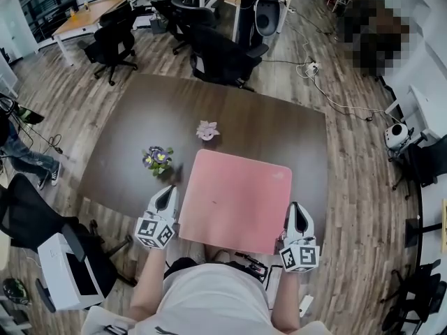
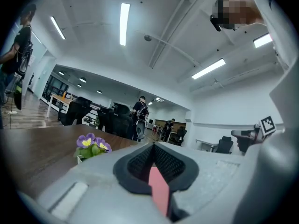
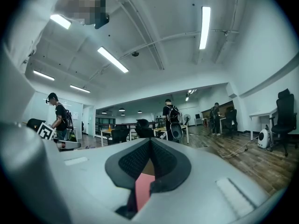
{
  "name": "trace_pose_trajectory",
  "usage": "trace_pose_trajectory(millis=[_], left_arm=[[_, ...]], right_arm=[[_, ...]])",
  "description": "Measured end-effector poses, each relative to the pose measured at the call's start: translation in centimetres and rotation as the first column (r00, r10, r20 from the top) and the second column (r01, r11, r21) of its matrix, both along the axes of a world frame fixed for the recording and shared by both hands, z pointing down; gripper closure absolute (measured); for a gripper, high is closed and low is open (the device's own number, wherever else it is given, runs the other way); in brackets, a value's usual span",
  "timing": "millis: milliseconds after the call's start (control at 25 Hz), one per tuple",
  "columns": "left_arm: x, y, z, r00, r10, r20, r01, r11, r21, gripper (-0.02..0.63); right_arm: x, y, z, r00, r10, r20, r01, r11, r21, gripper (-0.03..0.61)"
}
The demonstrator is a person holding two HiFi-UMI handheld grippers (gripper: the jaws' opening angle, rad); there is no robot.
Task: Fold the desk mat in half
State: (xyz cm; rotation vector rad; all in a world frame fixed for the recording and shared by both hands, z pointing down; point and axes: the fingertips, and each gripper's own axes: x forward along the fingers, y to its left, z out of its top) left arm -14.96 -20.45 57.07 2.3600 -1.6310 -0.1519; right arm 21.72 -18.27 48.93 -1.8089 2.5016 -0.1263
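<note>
Clamping shut on the near corners of the pink rectangular desk mat point(image 1: 237, 197) at lower centre, the left gripper point(image 1: 167, 191) and right gripper point(image 1: 296, 209) faced its far edge, straight up-frame on the dark brown table point(image 1: 133, 131).

Your desk mat point(image 1: 237, 197) is plain pink, the table point(image 1: 279, 128) dark brown. The near flower point(image 1: 158, 158) is purple, yellow-centred, green-leaved; the far flower point(image 1: 207, 130) pale pink. Your left gripper point(image 1: 167, 191) and right gripper point(image 1: 297, 209) are light grey, their cubes patterned in black-and-white squares

Desk mat point(image 1: 236, 199) on table point(image 1: 279, 128), flower point(image 1: 207, 130) behind
</note>
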Motion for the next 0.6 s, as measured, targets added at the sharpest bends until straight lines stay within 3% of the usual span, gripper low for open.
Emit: trace_pose_trajectory(millis=[200, 360, 520, 600], left_arm=[[-0.2, -1.2, 1.8, 1.000, 0.010, -0.020, -0.011, 0.999, -0.050, 0.569], [0.6, -2.8, 4.5, 0.999, 0.043, 0.022, -0.039, 0.990, -0.133, 0.499], [2.3, -4.4, 9.9, 0.989, 0.120, 0.083, -0.090, 0.951, -0.296, 0.329], [3.5, -4.8, 12.4, 0.978, 0.172, 0.114, -0.118, 0.918, -0.380, 0.287]], right_arm=[[-0.3, 0.7, 0.3, 1.000, 0.019, 0.016, -0.019, 1.000, -0.007, 0.578], [-0.3, 1.2, 0.5, 1.000, 0.019, 0.017, -0.019, 1.000, -0.017, 0.578], [-0.2, 1.7, 0.9, 1.000, 0.021, 0.009, -0.021, 0.999, -0.029, 0.578], [-0.2, 1.8, 1.2, 1.000, 0.025, 0.018, -0.024, 0.999, -0.038, 0.578]])
